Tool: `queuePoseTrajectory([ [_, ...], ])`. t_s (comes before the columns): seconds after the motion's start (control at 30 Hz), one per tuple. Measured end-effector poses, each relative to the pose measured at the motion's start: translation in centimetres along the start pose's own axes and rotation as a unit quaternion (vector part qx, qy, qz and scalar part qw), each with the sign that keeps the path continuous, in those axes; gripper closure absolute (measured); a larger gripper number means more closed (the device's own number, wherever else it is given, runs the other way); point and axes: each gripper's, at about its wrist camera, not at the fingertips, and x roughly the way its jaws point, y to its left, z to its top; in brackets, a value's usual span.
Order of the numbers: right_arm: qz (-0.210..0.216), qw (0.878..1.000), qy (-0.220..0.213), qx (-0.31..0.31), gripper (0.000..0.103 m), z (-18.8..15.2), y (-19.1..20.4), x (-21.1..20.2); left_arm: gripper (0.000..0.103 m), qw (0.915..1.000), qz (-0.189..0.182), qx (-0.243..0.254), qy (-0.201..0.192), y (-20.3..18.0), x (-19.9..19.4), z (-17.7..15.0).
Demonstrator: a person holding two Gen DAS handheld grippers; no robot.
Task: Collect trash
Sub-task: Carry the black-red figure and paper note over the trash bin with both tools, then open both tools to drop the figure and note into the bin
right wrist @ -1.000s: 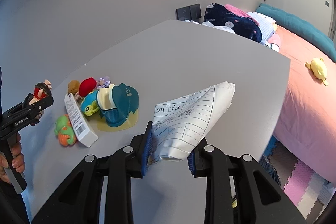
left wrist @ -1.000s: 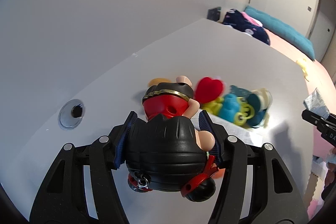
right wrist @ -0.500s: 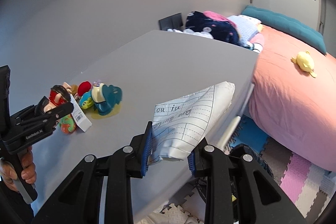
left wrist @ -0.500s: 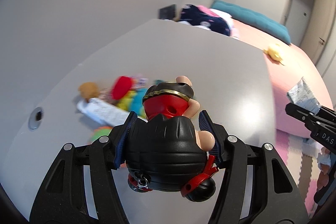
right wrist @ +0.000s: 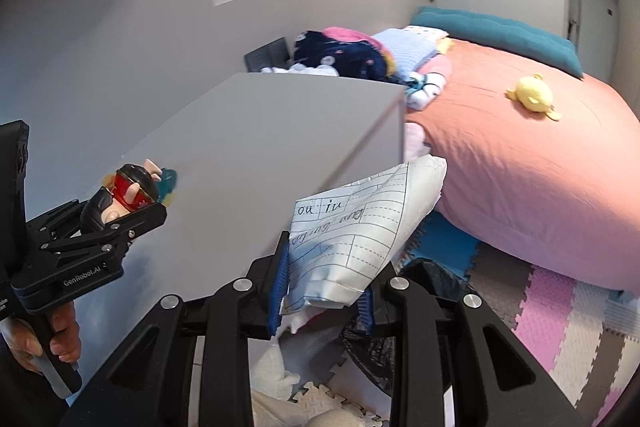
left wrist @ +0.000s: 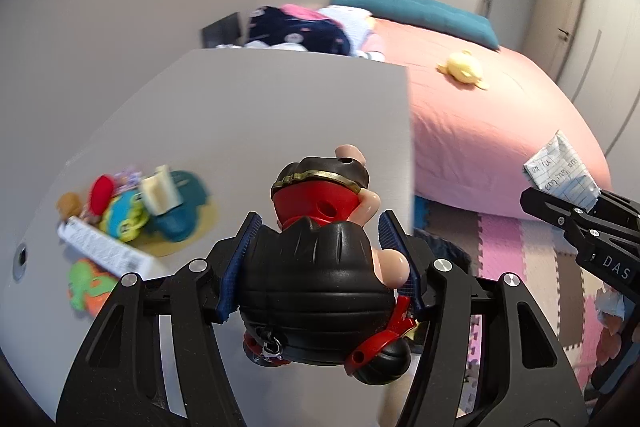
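Note:
A toy figure point(left wrist: 316, 279) with black hair and a red body sits between the pads of my left gripper point(left wrist: 320, 225), which is shut on it above the grey table's point(left wrist: 260, 107) right part. From the right wrist view the same left gripper point(right wrist: 134, 205) shows at the left with the figure point(right wrist: 128, 187) in it. My right gripper point(right wrist: 325, 269) is shut on a crumpled sheet of lined paper point(right wrist: 360, 219), past the table's edge. Below it lies a black plastic bag point(right wrist: 372, 351). The left wrist view shows the right gripper point(left wrist: 560, 205) and paper point(left wrist: 560, 171) at the far right.
A pile of small toys point(left wrist: 132, 211) and a white carton point(left wrist: 104, 251) lie on the table's left. A pink bed point(left wrist: 500, 115) with a yellow plush point(left wrist: 464, 67) and folded clothes point(left wrist: 296, 27) stands beyond. Coloured foam mats point(left wrist: 520, 247) cover the floor.
Both grippers have swung to the right, away from the toy pile. The right one has passed the table's edge and now hangs over the floor and black bag. Both grips are unchanged.

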Motion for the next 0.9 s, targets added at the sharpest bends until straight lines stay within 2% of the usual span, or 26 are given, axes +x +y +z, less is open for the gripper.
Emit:
queuePoseTrajectory([
  [0.43, -0.047, 0.997, 0.009, 0.056, 0.071, -2.4, -7.7, -3.2, 0.043, 0.9945, -0.064, 0.076, 0.034, -10.0, 3.7, 0.7],
  [0.63, -0.058, 0.994, 0.020, 0.085, 0.071, -3.4, -10.8, -3.2, 0.043, 0.9897, -0.080, 0.107, 0.051, -13.1, 5.7, 0.7],
  [0.7, -0.057, 0.994, 0.031, 0.093, 0.066, -3.6, -11.8, -2.7, 0.043, 0.9886, -0.085, 0.111, 0.057, -13.7, 6.3, 0.7],
  [0.73, -0.056, 0.993, 0.039, 0.096, 0.055, -3.6, -12.1, -2.5, 0.043, 0.9878, -0.089, 0.112, 0.062, -14.1, 6.7, 0.7],
  [0.77, -0.059, 0.992, 0.055, 0.100, 0.040, -3.7, -12.5, -1.9, 0.042, 0.9861, -0.092, 0.116, 0.075, -14.5, 7.4, 0.8],
  [0.8, -0.069, 0.990, 0.063, 0.105, 0.036, -3.8, -13.0, -1.6, 0.024, 0.9857, -0.084, 0.119, 0.084, -14.9, 8.0, 0.9],
  [0.83, -0.081, 0.988, 0.071, 0.111, 0.035, -3.8, -13.5, -1.2, 0.010, 0.9868, -0.071, 0.119, 0.084, -14.8, 8.5, 1.2],
  [0.9, -0.093, 0.986, 0.075, 0.118, 0.035, -4.1, -14.3, -1.2, 0.006, 0.9886, -0.052, 0.121, 0.073, -14.9, 8.7, 1.5],
])
